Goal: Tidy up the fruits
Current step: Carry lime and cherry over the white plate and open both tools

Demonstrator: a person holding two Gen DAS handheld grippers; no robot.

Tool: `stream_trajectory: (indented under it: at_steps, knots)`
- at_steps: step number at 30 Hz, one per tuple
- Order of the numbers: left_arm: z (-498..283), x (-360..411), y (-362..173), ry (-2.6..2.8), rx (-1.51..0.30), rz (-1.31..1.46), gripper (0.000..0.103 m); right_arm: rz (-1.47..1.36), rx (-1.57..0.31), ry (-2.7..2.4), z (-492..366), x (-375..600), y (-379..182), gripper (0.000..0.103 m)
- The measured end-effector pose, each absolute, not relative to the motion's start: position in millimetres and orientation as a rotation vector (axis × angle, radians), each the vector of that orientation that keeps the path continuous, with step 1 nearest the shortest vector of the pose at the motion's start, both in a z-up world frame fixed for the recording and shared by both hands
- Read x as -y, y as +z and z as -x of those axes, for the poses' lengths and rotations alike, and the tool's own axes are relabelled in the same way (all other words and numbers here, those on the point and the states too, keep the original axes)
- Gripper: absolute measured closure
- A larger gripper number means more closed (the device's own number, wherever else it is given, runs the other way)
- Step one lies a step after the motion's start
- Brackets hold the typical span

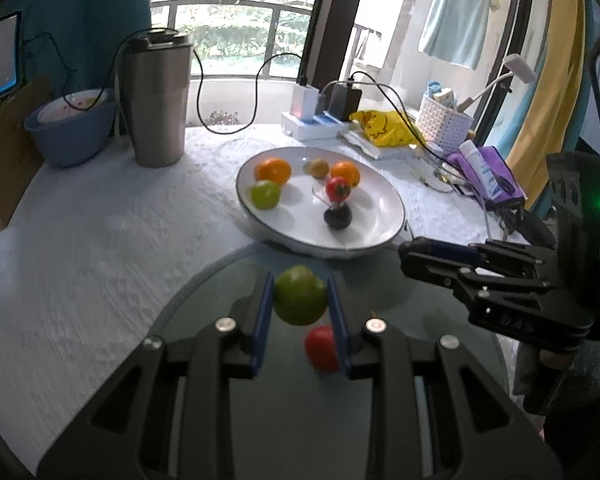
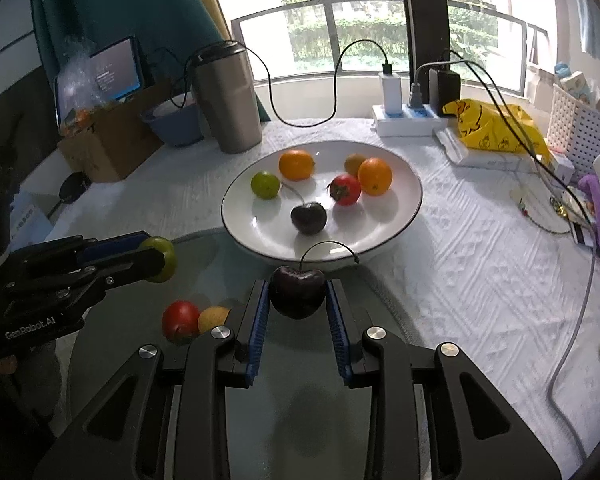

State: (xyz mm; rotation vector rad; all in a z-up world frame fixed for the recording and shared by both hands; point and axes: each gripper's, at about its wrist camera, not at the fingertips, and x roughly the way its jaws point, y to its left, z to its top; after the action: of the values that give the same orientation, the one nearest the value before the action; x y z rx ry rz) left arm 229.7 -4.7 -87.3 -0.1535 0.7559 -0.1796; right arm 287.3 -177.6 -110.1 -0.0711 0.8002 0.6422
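My left gripper (image 1: 300, 300) is shut on a green fruit (image 1: 300, 295) and holds it above a dark glass plate (image 1: 220, 280); it also shows in the right wrist view (image 2: 156, 258). My right gripper (image 2: 297, 294) is shut on a dark cherry (image 2: 297, 291) with a curved stem, just before the white plate (image 2: 404, 216). That plate holds two oranges (image 2: 296, 165), a green fruit (image 2: 265, 185), a red tomato (image 2: 346, 189), a dark cherry (image 2: 309, 218) and a small brownish fruit (image 2: 354, 163). A red fruit (image 2: 180, 318) and a yellow fruit (image 2: 213, 318) lie on the glass plate.
A steel tumbler (image 2: 230, 100), a blue bowl (image 2: 176, 120) and a cardboard box (image 2: 108, 140) stand at the back left. A power strip with chargers (image 2: 408, 120), a yellow bag (image 2: 496, 124), a white basket (image 2: 580, 120) and cables lie at the right.
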Motion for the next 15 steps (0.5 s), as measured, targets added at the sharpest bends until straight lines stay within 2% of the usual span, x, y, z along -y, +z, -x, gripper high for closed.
stream_trajectory:
  at_steps: [15]
  knots:
    - [-262.9,11.8,-77.8,-0.198,-0.741,0.138,0.075,0.045,-0.776,0.634,-317.5,186.8,-101.9,0.071]
